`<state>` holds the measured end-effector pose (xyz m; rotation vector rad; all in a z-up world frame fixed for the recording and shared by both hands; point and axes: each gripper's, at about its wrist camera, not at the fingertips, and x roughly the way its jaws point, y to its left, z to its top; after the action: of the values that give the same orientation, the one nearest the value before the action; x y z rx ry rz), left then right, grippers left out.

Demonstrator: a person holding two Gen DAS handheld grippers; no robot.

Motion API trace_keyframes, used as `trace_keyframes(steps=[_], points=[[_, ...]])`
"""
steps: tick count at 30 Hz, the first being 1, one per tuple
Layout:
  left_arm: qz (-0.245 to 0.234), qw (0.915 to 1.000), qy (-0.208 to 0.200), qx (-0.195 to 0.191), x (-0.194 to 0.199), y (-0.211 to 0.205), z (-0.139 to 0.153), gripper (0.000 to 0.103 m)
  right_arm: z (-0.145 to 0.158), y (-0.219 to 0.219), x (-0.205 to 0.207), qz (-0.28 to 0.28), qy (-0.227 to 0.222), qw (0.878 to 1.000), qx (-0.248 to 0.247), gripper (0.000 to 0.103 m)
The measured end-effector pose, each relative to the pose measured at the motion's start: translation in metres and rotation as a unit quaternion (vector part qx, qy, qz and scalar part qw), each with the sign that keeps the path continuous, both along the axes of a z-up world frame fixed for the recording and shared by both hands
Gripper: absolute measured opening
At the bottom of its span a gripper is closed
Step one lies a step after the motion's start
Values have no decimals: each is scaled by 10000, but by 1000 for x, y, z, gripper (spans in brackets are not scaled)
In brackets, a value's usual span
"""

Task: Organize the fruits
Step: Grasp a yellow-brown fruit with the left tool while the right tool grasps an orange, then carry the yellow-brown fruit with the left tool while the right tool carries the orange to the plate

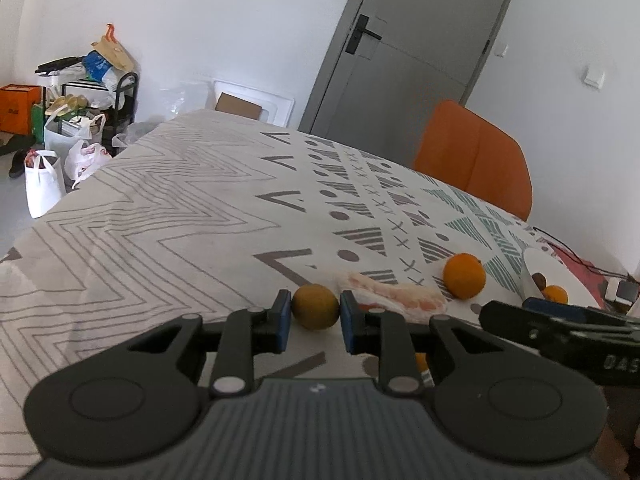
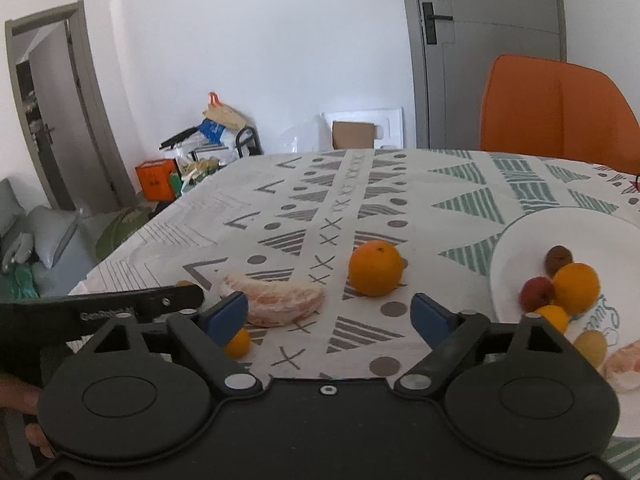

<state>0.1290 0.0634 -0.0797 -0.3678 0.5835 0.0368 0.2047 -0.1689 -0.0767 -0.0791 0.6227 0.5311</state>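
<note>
Right wrist: white plate [image 2: 520, 240] with oranges [image 2: 576, 288], pomelo segment [image 2: 624, 368]

A: The tablecloth [image 1: 168, 208] looks like matt printed cloth, rumpled at the left of the frame.

B: And the grippers?

A: The left gripper [image 1: 315, 316] is matt black plastic with blue pads [image 1: 284, 320] and small dull metal pins. The right gripper [image 2: 328, 312] is the same.

B: The fruit [image 1: 315, 306] between the left pads?

A: Dull yellow-brown skin, smooth. The orange [image 2: 375, 268] has a finely pitted peel with a faint sheen. The peeled segment [image 2: 280, 300] looks rough and fibrous.

B: Lower right?

A: A glossy white plate [image 2: 516, 248], glazed. Upper right, the chair [image 2: 560, 112] is smooth matt orange. At left, thin crinkled plastic bags [image 1: 42, 184].
</note>
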Motion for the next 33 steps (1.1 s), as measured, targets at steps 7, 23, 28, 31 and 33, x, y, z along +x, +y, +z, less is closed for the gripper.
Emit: trace_keyframes(steps=[7, 23, 28, 31, 33], points=[[108, 9998, -77, -140, -2, 13, -1, 24, -1, 3, 16, -227, -29, 9995, -196, 79], [87, 9997, -105, -210, 0, 17, -2, 24, -15, 20, 54, -301, -31, 9964, -790, 40], [63, 9998, -140, -149, 1, 15, 2, 24, -14, 15, 42, -240, 3, 9975, -657, 38], [46, 9998, -164, -87, 1, 12, 6, 24, -10, 9, 31, -205, -18, 9984, -518, 38], [28, 9998, -187, -32, 1, 8, 10, 24, -7, 3, 24, -164, -13, 9991, -392, 38]])
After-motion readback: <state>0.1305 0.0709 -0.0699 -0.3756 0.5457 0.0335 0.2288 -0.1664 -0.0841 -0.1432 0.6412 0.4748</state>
